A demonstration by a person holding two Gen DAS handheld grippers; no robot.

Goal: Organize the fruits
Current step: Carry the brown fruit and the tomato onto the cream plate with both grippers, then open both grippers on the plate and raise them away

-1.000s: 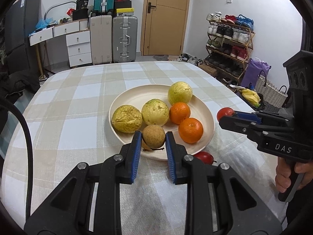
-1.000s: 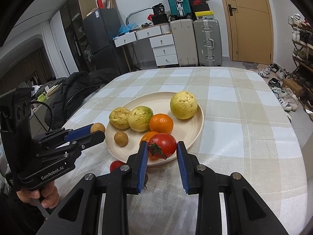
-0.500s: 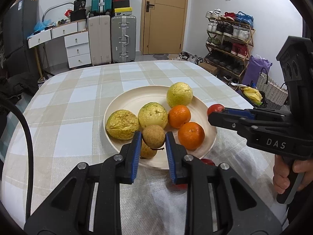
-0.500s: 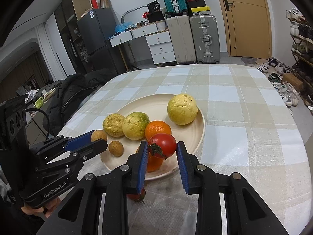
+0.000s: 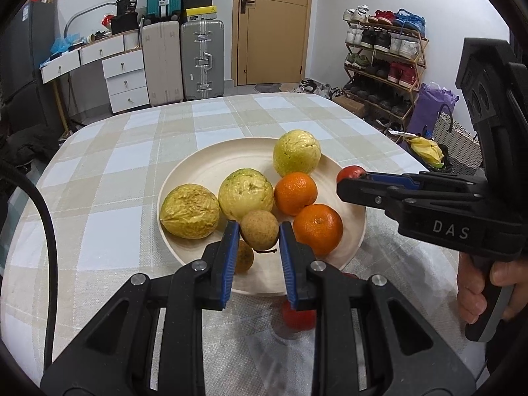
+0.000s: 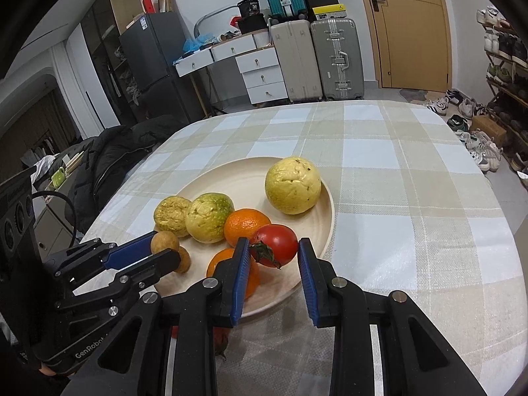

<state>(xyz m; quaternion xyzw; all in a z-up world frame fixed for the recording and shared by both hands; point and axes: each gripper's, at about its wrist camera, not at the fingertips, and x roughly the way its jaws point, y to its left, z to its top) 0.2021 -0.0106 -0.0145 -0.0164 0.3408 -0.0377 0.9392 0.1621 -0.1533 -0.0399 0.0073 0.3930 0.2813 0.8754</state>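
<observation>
A cream plate (image 5: 211, 168) (image 6: 244, 178) on the checked tablecloth carries three yellow-green fruits (image 5: 246, 193) and two oranges (image 5: 317, 228). My left gripper (image 5: 259, 236) is shut on a small brown fruit (image 5: 259, 234) over the plate's near rim. A second small brown fruit (image 5: 243, 255) lies in the plate just below it. Over the plate's right side my right gripper (image 6: 270, 247) is shut on a red tomato (image 6: 275, 244). Another red tomato (image 5: 297, 318) lies on the cloth in front of the plate, partly hidden by my left fingers.
The table (image 6: 412, 178) stretches beyond and to the right of the plate. Suitcases (image 5: 201, 59), white drawers (image 5: 123, 79) and a door stand at the back of the room. A shoe rack (image 5: 382, 62) and a woven basket (image 5: 458, 145) stand right of the table.
Both grippers have moved forward over the plate with their fruits still held. The tomato on the cloth has slipped under my left fingers in the view.
</observation>
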